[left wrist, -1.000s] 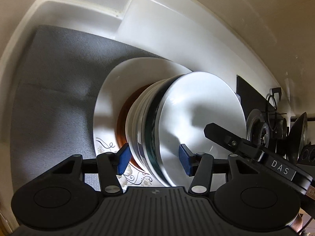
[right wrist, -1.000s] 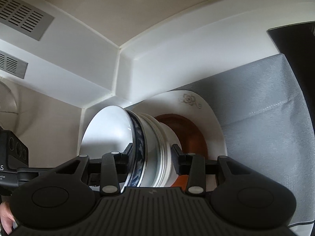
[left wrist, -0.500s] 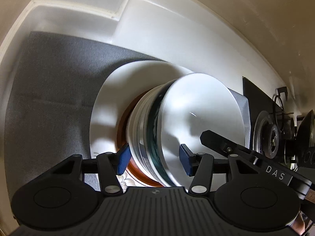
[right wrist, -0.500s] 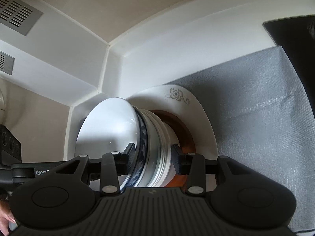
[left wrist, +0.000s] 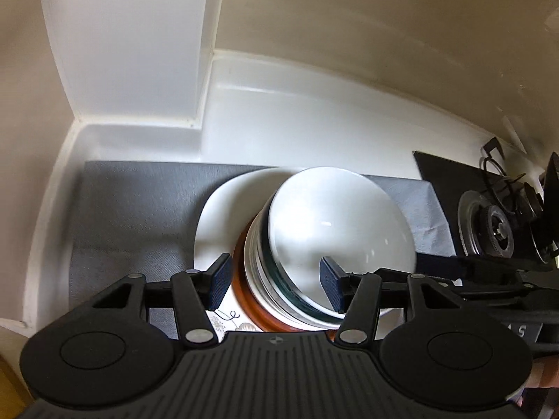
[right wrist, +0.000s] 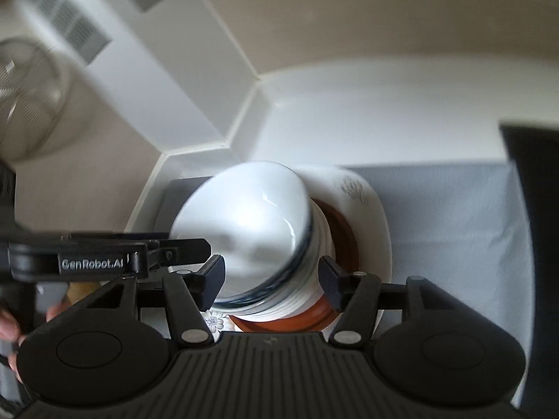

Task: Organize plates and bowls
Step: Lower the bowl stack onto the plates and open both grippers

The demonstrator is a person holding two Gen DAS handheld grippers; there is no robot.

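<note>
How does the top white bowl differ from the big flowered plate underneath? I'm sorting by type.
The top white bowl is deep and plain inside; the flowered plate is wide, shallow and bears flower prints on its rim. The bowl crowns the stack; the plate lies at the bottom on the grey mat. Both are white and round.

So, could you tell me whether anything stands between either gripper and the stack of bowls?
Nothing visible does. The left gripper and right gripper both straddle the stack of bowls on the white plate, jaws open.
</note>
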